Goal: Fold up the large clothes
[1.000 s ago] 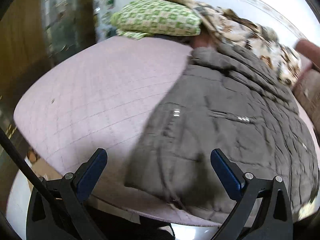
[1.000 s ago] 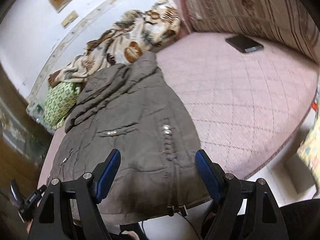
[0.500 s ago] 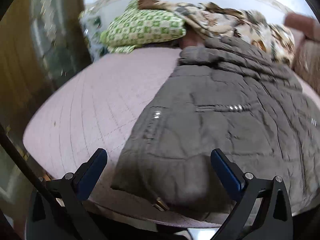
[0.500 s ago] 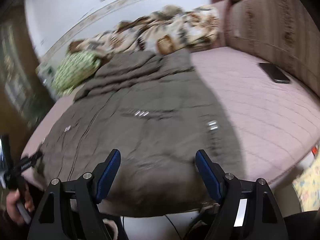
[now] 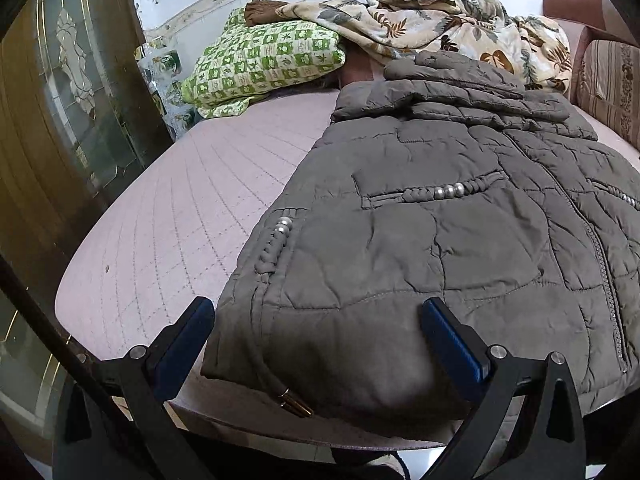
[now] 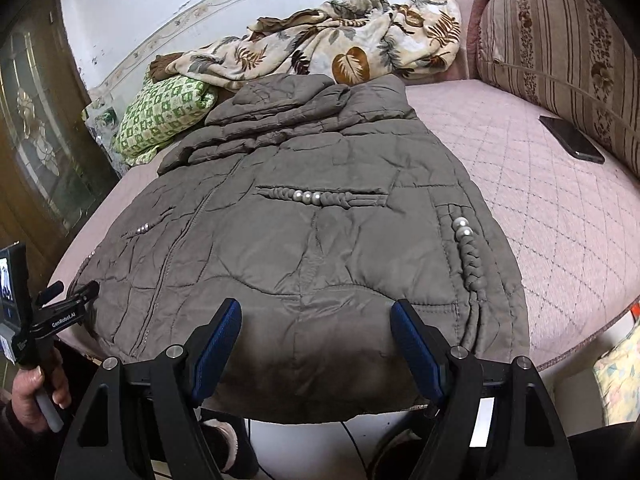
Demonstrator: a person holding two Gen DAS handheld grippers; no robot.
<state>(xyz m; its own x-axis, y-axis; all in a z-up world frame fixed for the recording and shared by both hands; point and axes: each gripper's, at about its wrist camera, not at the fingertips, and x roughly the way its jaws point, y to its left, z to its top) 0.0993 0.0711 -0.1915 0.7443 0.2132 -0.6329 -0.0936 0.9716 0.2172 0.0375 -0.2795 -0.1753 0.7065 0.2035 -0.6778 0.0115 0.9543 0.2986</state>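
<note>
Home bedroom | quilted pink bed (image 6: pixel 540 216) | leaf-print blanket (image 6: pixel 340 48) and green checked pillow (image 5: pixel 260 64) heaped by wall | striped headboard cushion (image 6: pixel 560 48) | phone (image 6: pixel 572 138) left on mattress

One jacket (image 6: pixel 304 240) is counted on the bed (image 6: pixel 540 216). One phone (image 6: pixel 571 138) near the bed's right edge. One green pillow (image 5: pixel 260 60) and one leaf-print blanket (image 6: pixel 328 52) along the far edge. Two grippers are seen: left (image 5: pixel 316 340), right (image 6: pixel 316 340). One hand (image 6: pixel 36 396).

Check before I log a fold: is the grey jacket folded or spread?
Spread. The grey jacket lies flat, front up, both pockets showing, on the bed.
</note>
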